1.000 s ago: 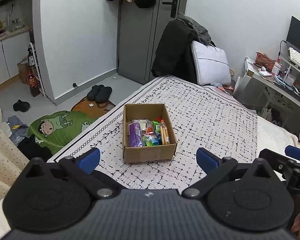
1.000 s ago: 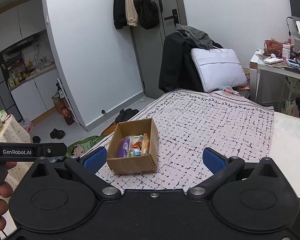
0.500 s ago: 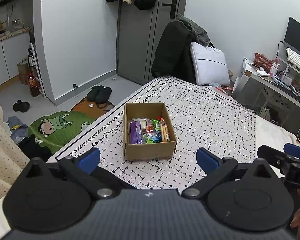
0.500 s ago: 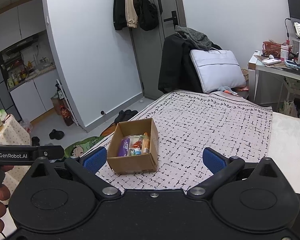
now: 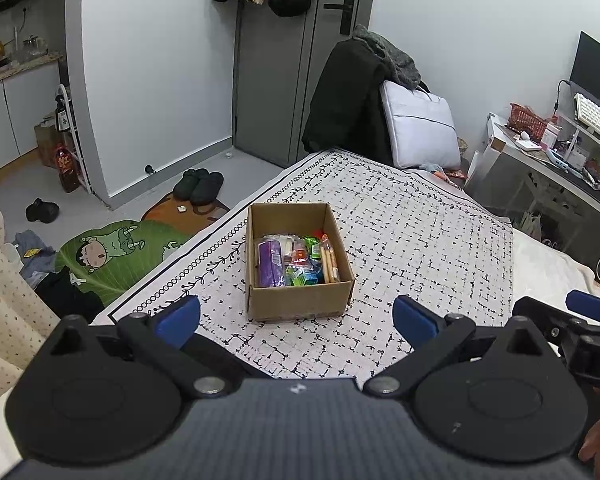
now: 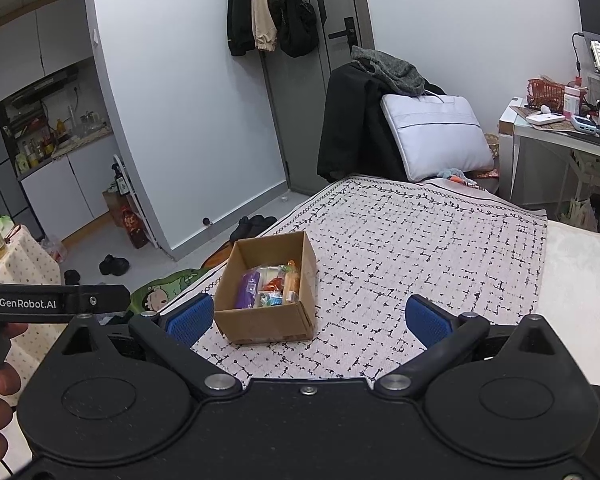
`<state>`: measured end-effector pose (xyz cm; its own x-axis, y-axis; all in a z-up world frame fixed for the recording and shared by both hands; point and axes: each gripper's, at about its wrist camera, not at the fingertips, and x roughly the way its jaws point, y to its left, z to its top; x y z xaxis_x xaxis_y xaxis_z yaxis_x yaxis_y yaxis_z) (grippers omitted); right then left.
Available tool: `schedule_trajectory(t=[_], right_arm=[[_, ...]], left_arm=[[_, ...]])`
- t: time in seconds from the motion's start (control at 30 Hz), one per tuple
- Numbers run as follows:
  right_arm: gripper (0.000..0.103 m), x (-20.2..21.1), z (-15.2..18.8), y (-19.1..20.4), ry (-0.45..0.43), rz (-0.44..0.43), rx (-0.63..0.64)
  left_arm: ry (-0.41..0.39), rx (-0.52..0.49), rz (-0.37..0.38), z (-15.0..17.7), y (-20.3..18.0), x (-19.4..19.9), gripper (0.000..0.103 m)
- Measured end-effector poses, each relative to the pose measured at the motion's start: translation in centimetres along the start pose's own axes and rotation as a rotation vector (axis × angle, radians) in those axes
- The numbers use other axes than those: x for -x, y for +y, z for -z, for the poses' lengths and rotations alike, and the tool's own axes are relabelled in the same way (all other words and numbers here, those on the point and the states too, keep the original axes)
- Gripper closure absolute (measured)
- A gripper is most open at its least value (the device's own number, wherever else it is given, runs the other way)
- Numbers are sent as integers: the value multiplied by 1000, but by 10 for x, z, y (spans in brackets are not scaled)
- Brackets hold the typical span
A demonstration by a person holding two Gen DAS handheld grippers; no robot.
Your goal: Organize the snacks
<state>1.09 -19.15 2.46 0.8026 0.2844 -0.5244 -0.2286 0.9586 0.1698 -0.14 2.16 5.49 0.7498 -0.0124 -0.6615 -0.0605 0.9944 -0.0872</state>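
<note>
An open cardboard box (image 5: 300,300) stands on the patterned white cloth (image 5: 412,248) that covers the bed. Inside lie several wrapped snacks: a purple packet (image 5: 269,263), green and orange packets (image 5: 305,258) and a tan stick pack (image 5: 329,259). The box (image 6: 266,322) and its snacks (image 6: 270,286) also show in the right wrist view. My left gripper (image 5: 297,316) hangs open just in front of the box, holding nothing. My right gripper (image 6: 308,314) is open too, to the right of the box and back from it.
A chair draped in a dark coat (image 5: 346,104) and a pale laptop bag (image 5: 420,128) stand past the bed's far end. A cluttered desk (image 5: 556,160) is at the right. Shoes (image 5: 199,184) and a green cartoon mat (image 5: 116,252) lie on the floor at the left.
Both grippers have drawn back and risen slightly, so the box looks a little farther away. Both stay open, and the box and snacks have not moved.
</note>
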Motion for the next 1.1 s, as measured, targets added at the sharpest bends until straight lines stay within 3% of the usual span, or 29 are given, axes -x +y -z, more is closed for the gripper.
schedule_trajectory(t=[1.1], right_arm=[[0, 9, 0, 3, -10, -4, 7]], left_arm=[[-6, 3, 18, 6, -2, 5, 1]])
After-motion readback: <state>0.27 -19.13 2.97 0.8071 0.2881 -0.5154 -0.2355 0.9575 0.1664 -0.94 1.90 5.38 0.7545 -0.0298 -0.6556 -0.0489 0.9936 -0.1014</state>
